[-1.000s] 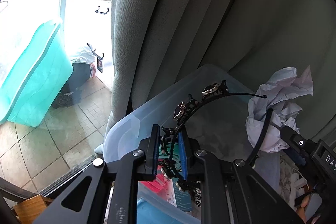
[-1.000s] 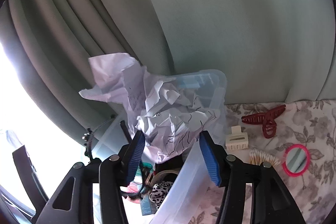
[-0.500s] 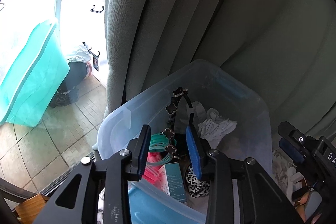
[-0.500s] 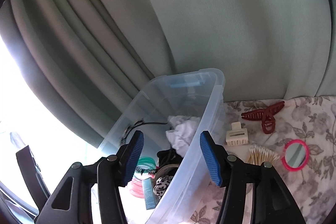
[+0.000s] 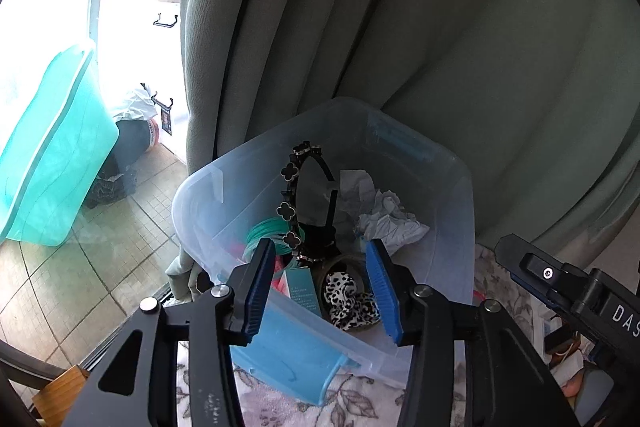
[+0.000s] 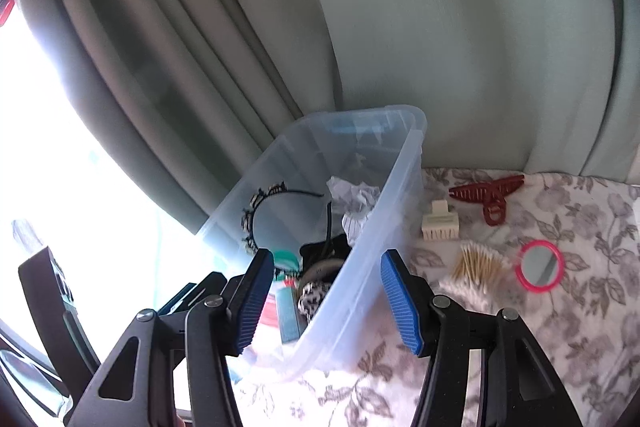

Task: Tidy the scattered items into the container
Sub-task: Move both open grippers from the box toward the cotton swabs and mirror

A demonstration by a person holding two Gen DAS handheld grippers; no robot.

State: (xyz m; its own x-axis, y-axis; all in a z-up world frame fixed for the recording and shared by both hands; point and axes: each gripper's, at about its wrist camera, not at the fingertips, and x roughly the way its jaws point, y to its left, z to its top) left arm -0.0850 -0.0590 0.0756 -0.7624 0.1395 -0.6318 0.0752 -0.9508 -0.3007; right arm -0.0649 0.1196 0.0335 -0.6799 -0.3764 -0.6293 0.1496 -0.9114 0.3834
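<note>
Landmark is the clear plastic container, which sits on the floral cloth at that cloth's window-side edge, backed by the grey-green curtain. Its rim is open all round, with nothing above it except the two tools hovering at its near end. Left gripper hangs over the container's near wall with its jaws opening and nothing between the blue pads; the black headband now stands on edge inside the container, against the window-side wall and clear of the pads. A second ago that gripper was clenched on the headband above the rim, so it has been let go and dropped in. Right gripper is spread and empty, straddling the container's cloth-side wall without visibly touching it. A second ago the crumpled paper sat between its fingers; now the paper lies inside, toward the container's far end, beside the headband. Near the container's near end lie teal bands, a small teal box and a leopard-print scrunchie, packed close together, so free floor space is mostly at the far end. On the cloth outside, just beside the container's long wall, lies a cream claw clip. Farther out are a red claw clip, a pile of cotton swabs and a pink round mirror, all apart from one another with open cloth between.
</note>
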